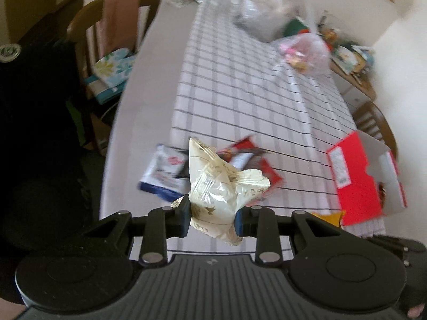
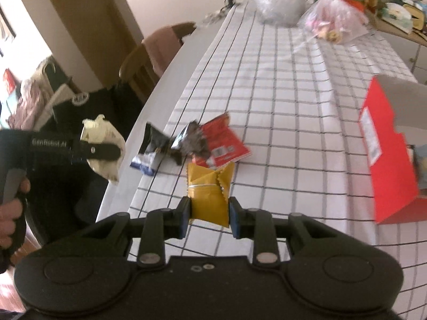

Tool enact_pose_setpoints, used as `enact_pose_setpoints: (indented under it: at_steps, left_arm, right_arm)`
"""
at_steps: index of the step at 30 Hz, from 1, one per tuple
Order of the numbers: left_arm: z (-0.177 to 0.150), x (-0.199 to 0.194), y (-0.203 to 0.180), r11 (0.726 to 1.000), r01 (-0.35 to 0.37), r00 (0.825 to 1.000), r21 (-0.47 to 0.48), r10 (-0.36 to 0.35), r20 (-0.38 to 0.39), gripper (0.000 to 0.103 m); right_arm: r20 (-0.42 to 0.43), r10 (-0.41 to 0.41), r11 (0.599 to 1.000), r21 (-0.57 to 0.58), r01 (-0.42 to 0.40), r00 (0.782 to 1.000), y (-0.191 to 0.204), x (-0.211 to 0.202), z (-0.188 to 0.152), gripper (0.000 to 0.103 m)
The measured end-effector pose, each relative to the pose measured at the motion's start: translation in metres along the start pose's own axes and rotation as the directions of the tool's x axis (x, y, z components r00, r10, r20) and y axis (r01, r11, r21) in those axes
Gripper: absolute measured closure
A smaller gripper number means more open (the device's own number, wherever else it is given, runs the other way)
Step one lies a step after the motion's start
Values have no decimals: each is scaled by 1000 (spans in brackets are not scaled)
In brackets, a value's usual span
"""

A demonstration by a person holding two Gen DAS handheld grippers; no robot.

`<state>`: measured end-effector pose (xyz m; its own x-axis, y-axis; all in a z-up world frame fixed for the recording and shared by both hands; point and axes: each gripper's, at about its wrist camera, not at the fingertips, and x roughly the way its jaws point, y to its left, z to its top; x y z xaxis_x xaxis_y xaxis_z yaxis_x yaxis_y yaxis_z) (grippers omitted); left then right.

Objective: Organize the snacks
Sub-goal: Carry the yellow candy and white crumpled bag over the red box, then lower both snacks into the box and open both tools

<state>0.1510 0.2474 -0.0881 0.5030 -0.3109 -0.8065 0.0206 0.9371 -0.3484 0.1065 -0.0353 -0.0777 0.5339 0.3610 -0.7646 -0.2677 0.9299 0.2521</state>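
left gripper [image 1: 212,220] pinches a crumpled cream snack packet [image 1: 218,189]; right gripper [image 2: 209,217] clamps a yellow packet [image 2: 209,194], both left of the red box [image 2: 387,157].

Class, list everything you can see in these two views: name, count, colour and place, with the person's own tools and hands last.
cream packet: one, cream, between the left gripper's pads
yellow packet: one, yellow, between the right gripper's pads
loose packets: several, red, black, blue-white, near table edge
red box: one, open, right side
clear bags: two, far end
checked cloth: one, white, black lines
chairs: two, wooden, beside table
left gripper: black
right gripper: black
hand: one, on left gripper's handle
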Motion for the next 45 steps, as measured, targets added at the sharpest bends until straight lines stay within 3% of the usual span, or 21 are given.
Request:
enact_pose_setpoints:
  at_steps: [7,17,28,35,45]
  left_arm:
    - [-7,-6,-73,996,37,999,77,-38,20,73]
    - [-31,29,-215,992,6,1000,127,-9,16,73]
    - [-30,83,-345,974,12,1000,224,-9,-16,73]
    - [-18,135,-398,949,-18,997,315,42,-69,73]
    - [-5,209,-425,933,-56,980,356,120,-161,73]
  right_arm:
    - [65,19,1000,22,-21,998,-54,-40,2,75]
    - [71,42,999,-7,-42,997,-174,-82,2,75]
    - [88,-40,999,38,37,995,-287,-97,8,75]
    - [92,-106,992,79,99,990,-333,-87,21,75]
    - [61,-202,973,123,193,977,-377,-49,50,75]
